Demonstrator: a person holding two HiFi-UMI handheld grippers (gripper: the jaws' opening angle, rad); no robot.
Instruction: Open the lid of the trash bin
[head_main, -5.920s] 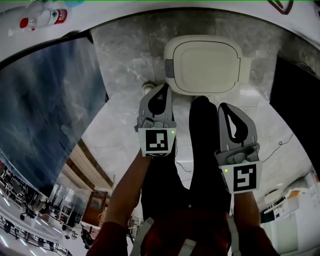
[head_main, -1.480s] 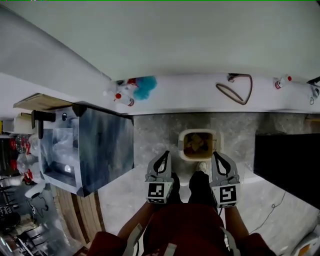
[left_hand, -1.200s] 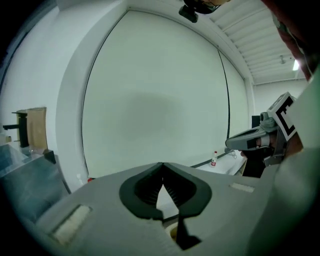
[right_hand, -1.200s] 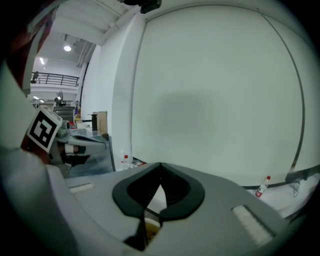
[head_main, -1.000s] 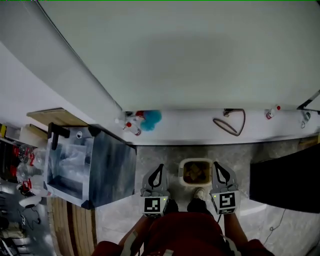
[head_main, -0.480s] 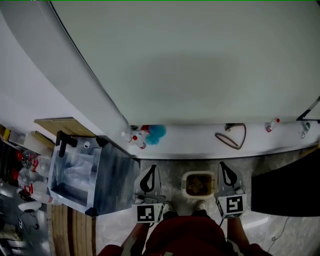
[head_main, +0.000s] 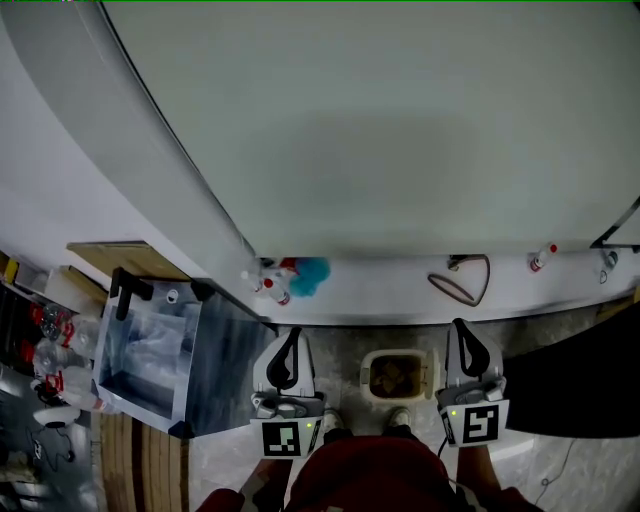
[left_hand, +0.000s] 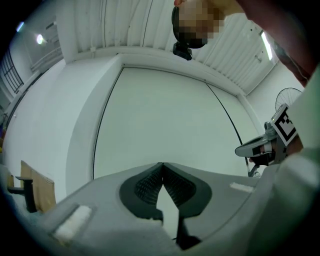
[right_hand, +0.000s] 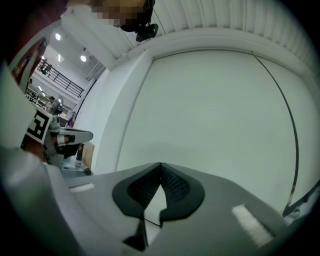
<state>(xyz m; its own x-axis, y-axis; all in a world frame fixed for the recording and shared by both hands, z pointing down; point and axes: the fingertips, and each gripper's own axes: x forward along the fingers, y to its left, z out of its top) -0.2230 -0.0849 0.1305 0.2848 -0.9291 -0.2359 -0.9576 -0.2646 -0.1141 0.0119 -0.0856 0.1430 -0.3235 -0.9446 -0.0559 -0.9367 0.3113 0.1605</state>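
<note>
In the head view the cream trash bin (head_main: 398, 375) stands on the floor by my feet, its inside showing brownish waste; I cannot make out the lid itself. My left gripper (head_main: 291, 334) is held up to the left of the bin and my right gripper (head_main: 463, 326) to its right, both well above it. Each is shut with nothing between its jaws. In the left gripper view the left gripper (left_hand: 162, 164) points at a bare white wall. The right gripper (right_hand: 160, 164) in its own view does the same.
A metal-and-glass cabinet (head_main: 160, 360) stands to the left of the bin. A white ledge (head_main: 380, 300) along the wall carries spray bottles (head_main: 268, 284), a blue object (head_main: 310, 271) and a brown cable loop (head_main: 462, 279). A dark panel (head_main: 580, 395) is at the right.
The bin's lid was down 5.9 s ago; the bin now shows its inside. The head view has risen and pulled back, and the two grippers have spread apart.
</note>
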